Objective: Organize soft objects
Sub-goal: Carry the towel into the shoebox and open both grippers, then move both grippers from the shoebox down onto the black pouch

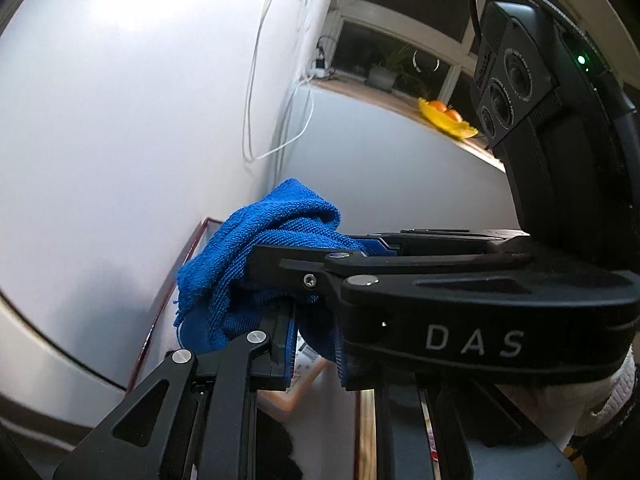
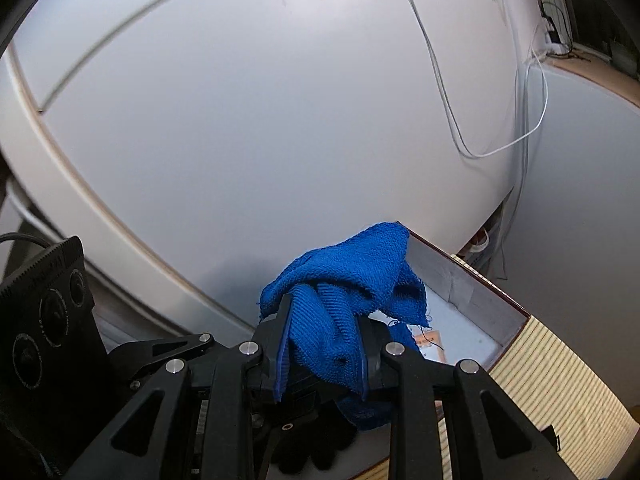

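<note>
A plain white wall (image 2: 280, 120) fills the background, with loose white cables (image 2: 536, 92) hanging down it and a window sill carrying a yellow dish of oranges (image 1: 446, 118) off to one side. Below, an open box (image 2: 472, 292) with dark red edges is seen, its pale inside mostly bare apart from a small orange card (image 2: 428, 338). A blue towel (image 2: 348, 296) is held bunched up above the box. The right claw (image 2: 320, 354) is closed on the towel, whose folds are pinched between its blue-padded fingers. The left claw (image 1: 316, 340) is brought in from the side and is also clamped on the cloth. The towel is probably gripped at two places so that it can be spread or folded before being laid into the box.
</note>
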`<state>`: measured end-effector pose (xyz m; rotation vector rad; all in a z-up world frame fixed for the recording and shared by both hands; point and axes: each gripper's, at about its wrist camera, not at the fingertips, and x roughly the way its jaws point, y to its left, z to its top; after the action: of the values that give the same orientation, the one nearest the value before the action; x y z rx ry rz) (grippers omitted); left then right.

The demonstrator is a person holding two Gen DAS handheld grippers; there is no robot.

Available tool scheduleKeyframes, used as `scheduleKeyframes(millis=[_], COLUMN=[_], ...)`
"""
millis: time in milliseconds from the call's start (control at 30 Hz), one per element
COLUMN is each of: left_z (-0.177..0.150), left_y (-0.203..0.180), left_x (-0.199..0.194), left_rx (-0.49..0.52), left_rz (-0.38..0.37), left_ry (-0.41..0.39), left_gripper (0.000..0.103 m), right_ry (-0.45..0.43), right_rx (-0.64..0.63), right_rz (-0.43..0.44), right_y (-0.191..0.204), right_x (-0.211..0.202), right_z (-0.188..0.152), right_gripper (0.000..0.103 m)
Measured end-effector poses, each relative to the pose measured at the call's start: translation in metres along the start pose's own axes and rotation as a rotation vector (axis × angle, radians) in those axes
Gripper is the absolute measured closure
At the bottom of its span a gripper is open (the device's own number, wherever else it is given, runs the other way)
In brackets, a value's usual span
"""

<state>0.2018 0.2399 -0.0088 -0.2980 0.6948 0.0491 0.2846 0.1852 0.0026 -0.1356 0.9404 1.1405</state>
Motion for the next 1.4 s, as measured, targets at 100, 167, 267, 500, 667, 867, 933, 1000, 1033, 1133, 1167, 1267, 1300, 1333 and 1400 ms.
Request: scheduleKeyframes(millis=[100, 167, 267, 500, 667, 867, 933, 1000, 1033, 1133, 1167, 1267, 1300, 1333, 1400], left_z=[0.010, 0.013, 0.016, 0.016, 0.011, 0.000, -0.005, -0.012, -0.014, -0.025, -0.030, -0.045, -0.050, -0.057, -0.070], left_y=[0.003, 0.003, 0.003, 0.008, 0.006, -0.006, -0.011, -0.019, -0.021, -0.039, -0.046, -0.065, -0.071, -0.077, -0.089], left_x=[0.020, 0.029, 0.040, 0.057, 0.049, 0.023, 0.014, 0.003, -0.001, -0.016, -0.021, -0.031, -0.034, -0.035, -0.036], left_rx=[-0.003, -0.005, -0.014, -0.040, -0.030, -0.014, -0.010, -0.011, -0.010, 0.015, 0.025, 0.050, 0.058, 0.069, 0.084], left_rz=[0.012, 0.020, 0.029, 0.128, 0.141, 0.116, 0.097, 0.076, 0.066, 0.035, 0.018, -0.020, -0.032, -0.045, -0.070], left_ry=[0.025, 0.035, 0.058, 0.109, 0.102, 0.074, 0.067, 0.055, 0.052, 0.038, 0.035, 0.035, 0.037, 0.040, 0.050], left_gripper=[0.089, 0.089, 0.089, 0.058, 0.056, 0.056, 0.054, 0.047, 0.046, 0.046, 0.046, 0.046, 0.046, 0.046, 0.046], right_ry=[0.022, 0.030, 0.034, 0.000, -0.022, -0.027, -0.031, -0.033, -0.033, -0.037, -0.039, -0.048, -0.048, -0.049, -0.052], right_rx=[0.016, 0.031, 0.046, 0.098, 0.119, 0.122, 0.114, 0.111, 0.110, 0.102, 0.098, 0.105, 0.110, 0.113, 0.111], right_rz=[-0.005, -0.006, -0.015, -0.085, -0.096, -0.118, -0.133, -0.136, -0.138, -0.153, -0.155, -0.165, -0.161, -0.160, -0.175], right_y=[-0.008, -0.014, -0.020, -0.034, -0.044, -0.050, -0.049, -0.049, -0.049, -0.051, -0.051, -0.057, -0.059, -0.061, -0.065], right_x=[0.014, 0.020, 0.024, 0.015, -0.004, -0.029, -0.041, -0.053, -0.060, -0.080, -0.086, -0.111, -0.118, -0.123, -0.138], right_z=[0.005, 0.006, 0.006, 0.007, 0.006, -0.006, -0.014, -0.025, -0.030, -0.047, -0.053, -0.078, -0.086, -0.094, -0.114], right_gripper=[0.080, 0.080, 0.077, 0.042, 0.039, 0.038, 0.038, 0.038, 0.036, 0.032, 0.032, 0.032, 0.032, 0.032, 0.032])
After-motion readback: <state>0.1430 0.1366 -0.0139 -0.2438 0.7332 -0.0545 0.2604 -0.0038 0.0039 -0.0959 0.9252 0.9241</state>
